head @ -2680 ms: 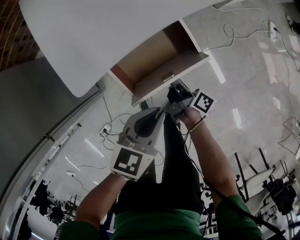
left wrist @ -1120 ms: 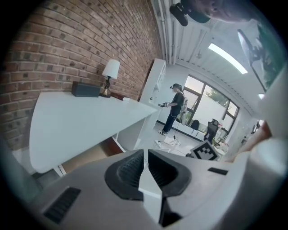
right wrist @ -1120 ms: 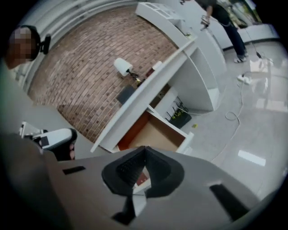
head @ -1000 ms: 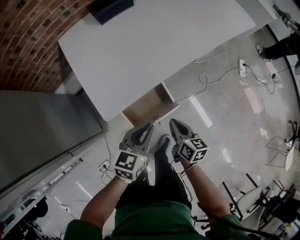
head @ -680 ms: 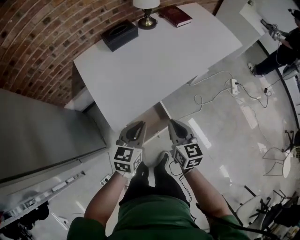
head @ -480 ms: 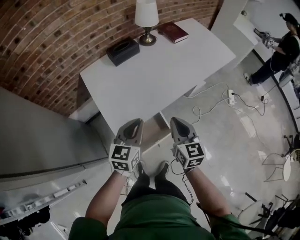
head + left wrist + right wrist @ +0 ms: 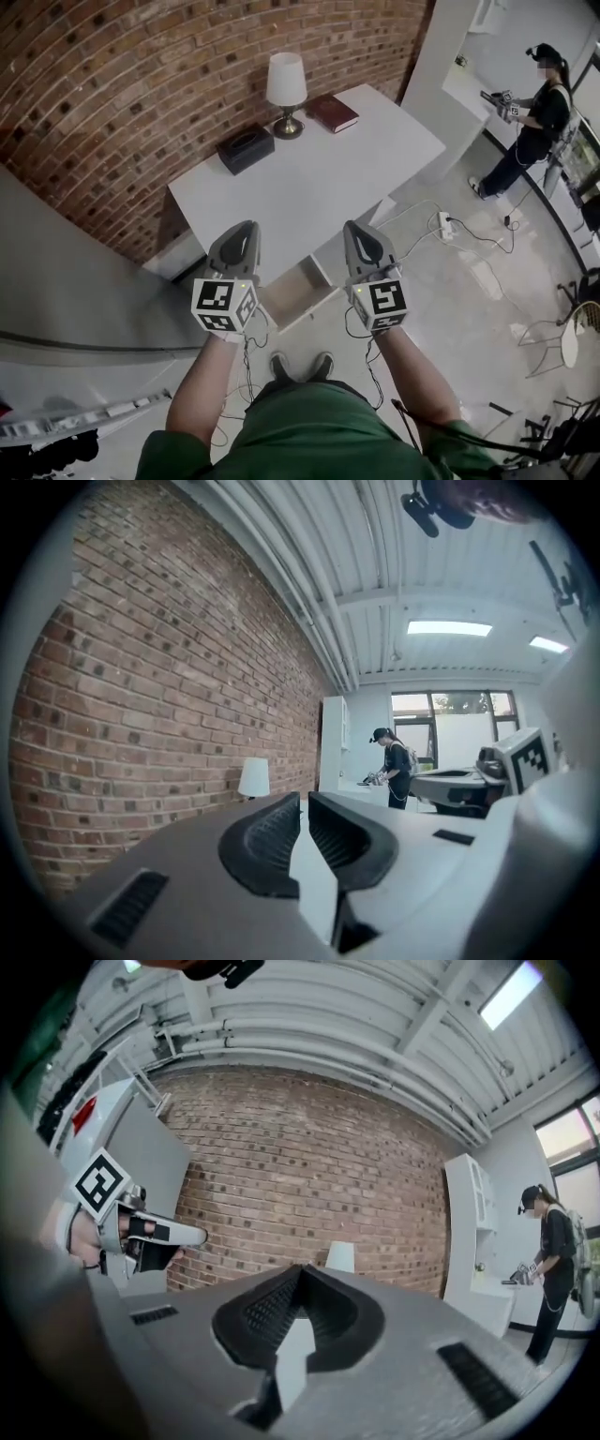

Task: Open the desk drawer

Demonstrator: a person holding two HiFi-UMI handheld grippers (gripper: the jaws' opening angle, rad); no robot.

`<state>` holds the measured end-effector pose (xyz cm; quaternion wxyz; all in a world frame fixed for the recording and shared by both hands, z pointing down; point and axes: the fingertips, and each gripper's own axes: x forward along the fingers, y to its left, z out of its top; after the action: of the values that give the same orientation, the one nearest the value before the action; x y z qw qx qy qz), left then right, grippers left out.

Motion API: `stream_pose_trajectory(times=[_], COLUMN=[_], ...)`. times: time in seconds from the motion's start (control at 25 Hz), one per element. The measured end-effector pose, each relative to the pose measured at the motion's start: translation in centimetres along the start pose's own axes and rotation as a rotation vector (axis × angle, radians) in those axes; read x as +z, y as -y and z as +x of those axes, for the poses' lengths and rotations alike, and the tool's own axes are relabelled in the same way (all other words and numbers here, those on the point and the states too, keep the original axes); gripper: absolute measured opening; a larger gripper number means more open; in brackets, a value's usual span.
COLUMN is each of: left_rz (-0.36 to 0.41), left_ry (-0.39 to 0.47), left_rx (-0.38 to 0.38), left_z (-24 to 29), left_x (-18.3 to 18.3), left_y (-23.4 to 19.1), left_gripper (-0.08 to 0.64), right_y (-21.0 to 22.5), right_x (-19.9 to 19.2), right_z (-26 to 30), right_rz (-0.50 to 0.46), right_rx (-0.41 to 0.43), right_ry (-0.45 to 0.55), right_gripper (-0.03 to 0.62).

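The desk drawer (image 7: 298,284) stands pulled out from under the near edge of the white desk (image 7: 319,178), showing a tan, wood-toned inside and a flat white front panel. In the head view it lies between the two grippers and below them, touched by neither. The left gripper (image 7: 246,228) hangs to the drawer's left with its ribbed black pads only a thin slit apart and nothing in the slit. The right gripper (image 7: 354,227) hangs to the drawer's right with its pad tips pressed together on nothing. Both have smooth grey shells, and each carries a cube with bold black-and-white square marker patterns. On the matte desk top, at its far side, a lamp (image 7: 285,89) with a white shade and a dark metal foot stands between a black rectangular box (image 7: 246,148) on the left and a dark red book (image 7: 332,112) on the right, its cover too small to read. A rough red brick wall (image 7: 112,94) rises behind. On the glossy pale floor (image 7: 469,272) to the right lie white cables and a power strip (image 7: 441,225), and a person (image 7: 534,122) in dark clothes stands far off at the right.
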<state>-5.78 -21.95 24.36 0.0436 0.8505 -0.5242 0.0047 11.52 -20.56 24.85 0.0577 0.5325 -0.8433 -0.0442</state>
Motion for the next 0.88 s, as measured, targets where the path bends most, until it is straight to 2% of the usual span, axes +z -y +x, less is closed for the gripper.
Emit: stream_pose_trajectory(times=[0.16,0.28,0.48,0.64,0.88], left_rz=[0.109,0.183,0.158,0.138,0.161], left_ry=[0.034,0.037,0.063,0.084,0.094], left_rx=[-0.007,-0.005,0.004,0.010,0.017], left_z=[-0.8,-1.5,-2.3,-2.7,-3.2], left_x=[2.3,2.5,3.2,4.2,4.2], left_y=[0.7,0.7,-0.2,-1.0,-1.9], left_gripper=[0.023,0.023,0.023,0.022,0.021], right_y=[-0.2,-0.5,-1.0,-1.3,-1.8], right_x=[3.5,4.4,5.6,5.3,5.5], right_z=[-0.7,-1.1,-1.3,-1.1,-0.6], right_rz=[-0.041,-0.060,-0.076,-0.077,-0.096], right_rx=[-0.005,-0.017,-0.018,-0.026,-0.043], right_ry=[0.069,0.068,0.106,0.079,0.072], right_gripper=[0.002,0.002,0.002,0.002,0.002])
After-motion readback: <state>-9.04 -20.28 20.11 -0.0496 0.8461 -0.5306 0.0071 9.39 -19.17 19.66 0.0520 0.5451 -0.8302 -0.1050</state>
